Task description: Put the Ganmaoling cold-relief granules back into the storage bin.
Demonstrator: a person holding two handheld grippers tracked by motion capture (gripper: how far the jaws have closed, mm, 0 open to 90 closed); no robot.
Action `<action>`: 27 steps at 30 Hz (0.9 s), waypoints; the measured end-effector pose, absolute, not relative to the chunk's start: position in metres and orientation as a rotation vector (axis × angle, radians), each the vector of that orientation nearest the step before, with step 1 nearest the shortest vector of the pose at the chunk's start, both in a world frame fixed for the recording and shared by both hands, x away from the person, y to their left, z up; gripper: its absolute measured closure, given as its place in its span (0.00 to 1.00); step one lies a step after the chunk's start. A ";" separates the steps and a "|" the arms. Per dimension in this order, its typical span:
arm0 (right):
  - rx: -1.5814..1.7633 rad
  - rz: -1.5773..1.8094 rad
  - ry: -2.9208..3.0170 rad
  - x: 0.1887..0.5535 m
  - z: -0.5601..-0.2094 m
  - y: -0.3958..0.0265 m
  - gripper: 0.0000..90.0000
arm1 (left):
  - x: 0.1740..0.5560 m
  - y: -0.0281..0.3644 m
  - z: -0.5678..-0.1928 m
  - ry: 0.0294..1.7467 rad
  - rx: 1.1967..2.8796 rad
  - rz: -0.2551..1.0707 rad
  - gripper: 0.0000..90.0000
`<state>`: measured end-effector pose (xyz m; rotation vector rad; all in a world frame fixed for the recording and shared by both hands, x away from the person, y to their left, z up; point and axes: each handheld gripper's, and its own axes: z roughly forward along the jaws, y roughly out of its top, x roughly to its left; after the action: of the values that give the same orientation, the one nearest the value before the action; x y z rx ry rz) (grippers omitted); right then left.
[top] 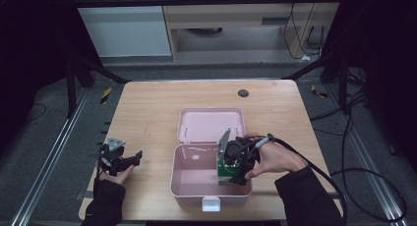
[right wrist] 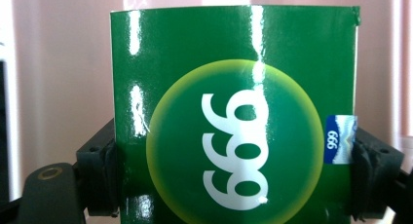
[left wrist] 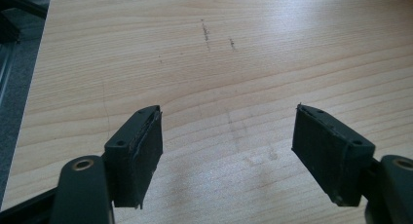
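A pink lidded box (top: pixel 179 184) stands open in the middle of the table, its lid (top: pixel 210 125) laid back. My right gripper (top: pixel 236 174) reaches down into the box and is shut on a glossy green carton (top: pixel 225 171). In the right gripper view the green carton (right wrist: pixel 234 112), with a yellow-rimmed circle and white "999", sits clamped between both pads (right wrist: pixel 100 173), pink box wall behind it. My left gripper (top: pixel 129 160) rests low at the table's left side, jaws spread wide. In the left gripper view my left gripper (left wrist: pixel 226 151) is open over bare wood.
The wooden table (top: pixel 147 113) has a round dark cable hole (top: pixel 243 93) near its far edge. A white latch (top: pixel 211 204) sticks out at the box's front. The right gripper's cable (top: pixel 314 172) trails off the right side. Dark floor and metal frame rails surround the table.
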<state>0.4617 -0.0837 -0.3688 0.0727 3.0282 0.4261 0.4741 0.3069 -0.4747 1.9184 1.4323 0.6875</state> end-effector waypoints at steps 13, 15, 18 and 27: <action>0.056 0.392 3.045 0.464 -0.389 -0.082 0.17 | 0.475 0.307 -0.475 1.432 1.919 0.684 0.29; 0.063 0.409 3.048 0.465 -0.392 -0.083 0.17 | 0.475 0.307 -0.475 1.432 1.922 0.684 0.29; 0.084 0.397 3.052 0.465 -0.396 -0.083 0.16 | 0.475 0.307 -0.475 1.432 1.923 0.683 0.29; 0.094 0.373 3.058 0.466 -0.396 -0.087 0.13 | 0.475 0.306 -0.476 1.433 1.926 0.679 0.29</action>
<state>0.4665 -0.0865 -0.3960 0.0937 3.0578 0.3725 0.4750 0.3064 -0.4757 1.9262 1.4329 0.6794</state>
